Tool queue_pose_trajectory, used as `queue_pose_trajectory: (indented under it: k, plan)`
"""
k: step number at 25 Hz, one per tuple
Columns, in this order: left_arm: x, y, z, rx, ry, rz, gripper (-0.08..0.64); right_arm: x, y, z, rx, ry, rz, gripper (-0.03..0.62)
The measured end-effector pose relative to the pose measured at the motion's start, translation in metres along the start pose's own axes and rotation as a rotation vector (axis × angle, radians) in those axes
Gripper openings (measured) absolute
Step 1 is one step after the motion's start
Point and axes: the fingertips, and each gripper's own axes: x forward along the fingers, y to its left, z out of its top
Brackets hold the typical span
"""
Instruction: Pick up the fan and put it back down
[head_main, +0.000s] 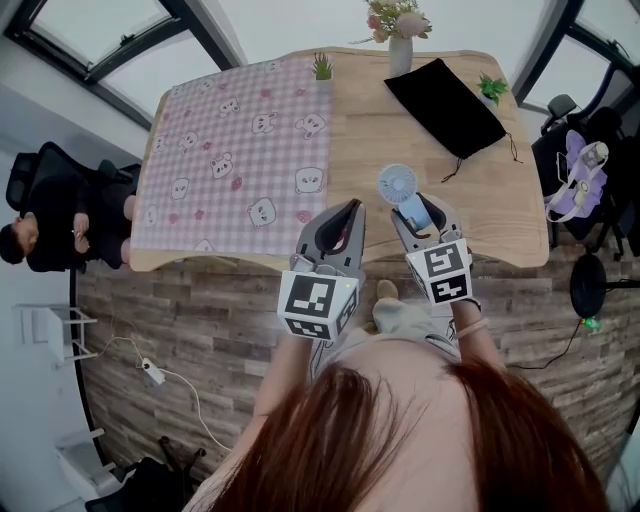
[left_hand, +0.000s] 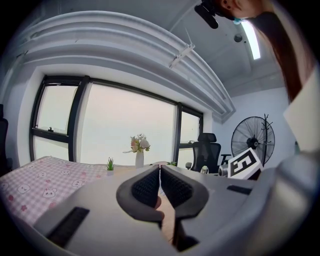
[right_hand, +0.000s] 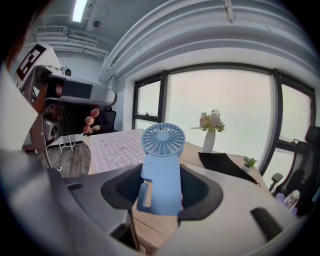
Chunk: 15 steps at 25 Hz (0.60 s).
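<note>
Right gripper view: fan (right_hand: 161, 177) pinched in jaws; left gripper (left_hand: 160, 172) jaws together; vase (right_hand: 208, 142) of flowers (right_hand: 211, 121).

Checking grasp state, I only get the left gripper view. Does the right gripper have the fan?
Observer: Yes, the right gripper is shut on the blue fan, pads on its handle, head upright above the jaws.
Operator: Where over the table?
Observer: Head view puts it above bare wood near the front edge of the table, right of the pink cloth; contact with the top I can't tell.
Operator: Clutter nearby?
Observer: A black pouch lies farther back, apart from the fan.
</note>
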Motion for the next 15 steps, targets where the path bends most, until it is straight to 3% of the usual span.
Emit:
queue_pose_trajectory:
  k: [15]
  plan:
    - [0.02, 0.006, -0.006, -0.016, 0.02, 0.011, 0.012, 0.027, -0.007, -0.045, 0.028, 0.12, 0.044, 0.213]
